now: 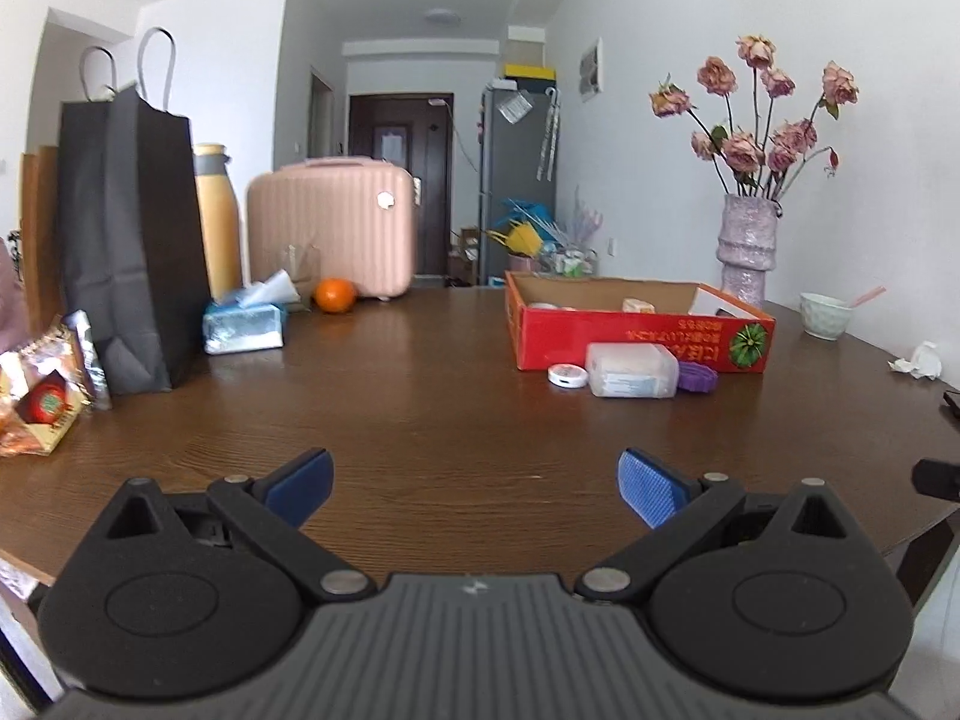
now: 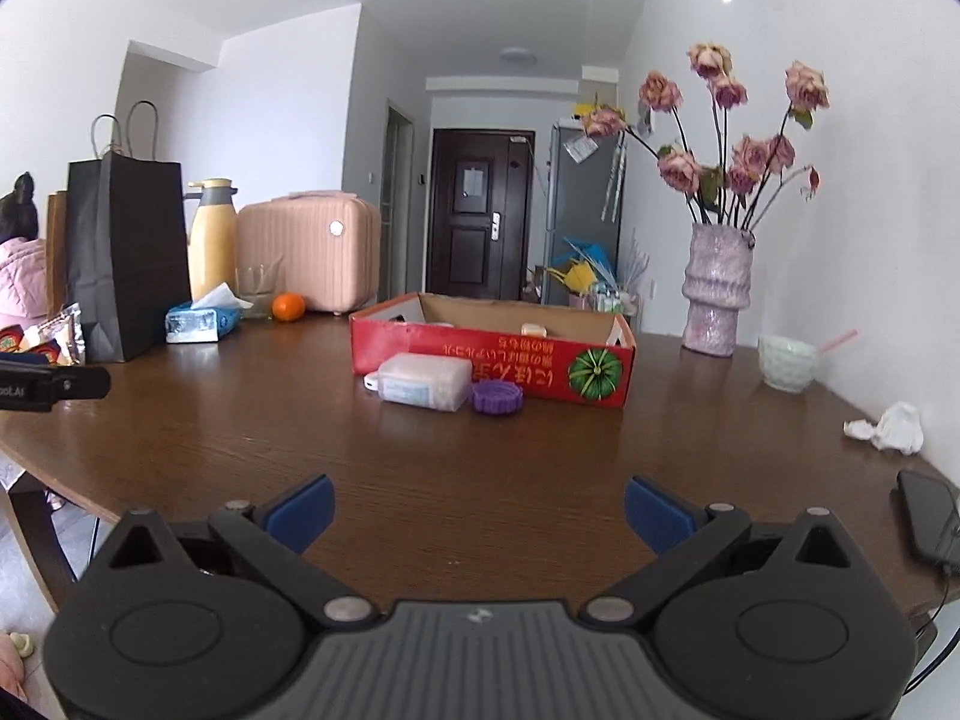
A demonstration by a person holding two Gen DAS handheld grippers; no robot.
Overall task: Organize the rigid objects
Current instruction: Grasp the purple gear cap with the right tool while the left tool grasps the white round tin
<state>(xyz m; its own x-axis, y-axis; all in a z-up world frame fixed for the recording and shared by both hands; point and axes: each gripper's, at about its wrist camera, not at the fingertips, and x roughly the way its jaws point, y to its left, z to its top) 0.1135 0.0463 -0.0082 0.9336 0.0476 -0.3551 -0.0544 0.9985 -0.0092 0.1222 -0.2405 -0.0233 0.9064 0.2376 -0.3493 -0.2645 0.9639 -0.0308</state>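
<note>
Three loose items wait against the near wall of the red cardboard box, which lies on the wooden table toward its far right: a clear plastic case, a purple ridged lid touching its right side, and a small white round tin at its left. Both the left gripper and the right gripper hang spread wide and empty over the near edge, well apart from them. Likely risks: reaching for the case could knock the lid or tin aside, since they crowd together, and a wide sweep right might clip the flower vase or bowl. Bare tabletop lies between grippers and box; a phone sits by the right edge
</note>
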